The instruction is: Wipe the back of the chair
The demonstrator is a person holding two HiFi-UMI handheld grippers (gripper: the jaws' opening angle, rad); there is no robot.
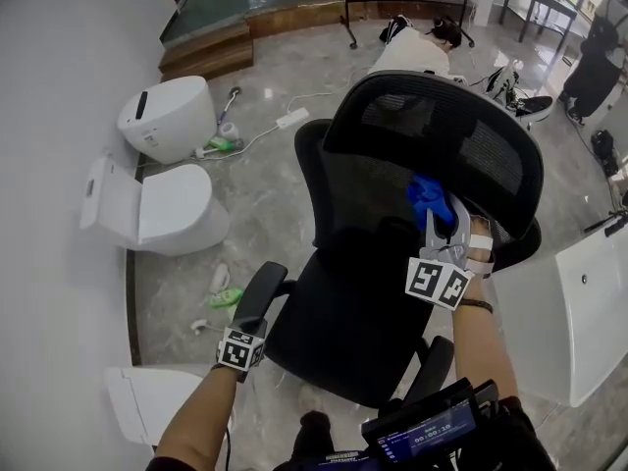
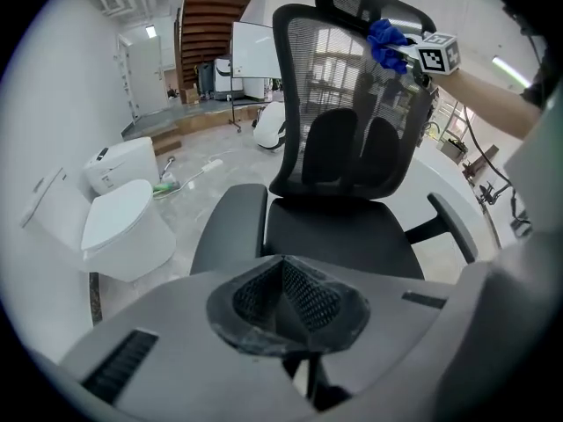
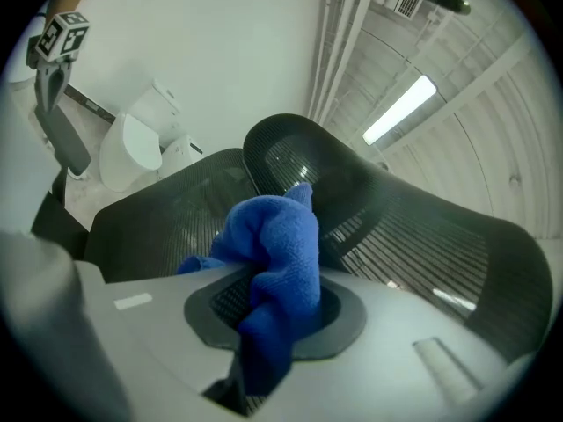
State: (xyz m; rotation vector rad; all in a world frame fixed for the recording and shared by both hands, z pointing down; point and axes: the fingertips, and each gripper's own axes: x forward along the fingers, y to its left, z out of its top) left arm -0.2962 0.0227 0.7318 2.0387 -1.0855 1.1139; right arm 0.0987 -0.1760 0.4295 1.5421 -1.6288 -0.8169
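A black office chair with a mesh back [image 1: 378,199] and a headrest [image 1: 437,126] stands in front of me, its seat [image 1: 339,312] turned toward me. My right gripper [image 1: 442,226] is shut on a bunched blue cloth [image 1: 429,199] and holds it against the upper part of the mesh back, just below the headrest. The right gripper view shows the cloth [image 3: 277,253] between the jaws with the mesh [image 3: 158,209] right ahead. In the left gripper view the cloth [image 2: 384,42] sits at the back's top right edge. My left gripper [image 1: 245,330] is shut and empty, by the near end of the chair's left armrest [image 1: 260,297].
Two white toilets [image 1: 172,209] [image 1: 167,116] stand against the left wall. Small bottles [image 1: 226,297] and a power strip [image 1: 291,118] with its cable lie on the marble floor. A white fixture [image 1: 559,322] is close on the right. Wooden steps [image 1: 206,52] rise at the back.
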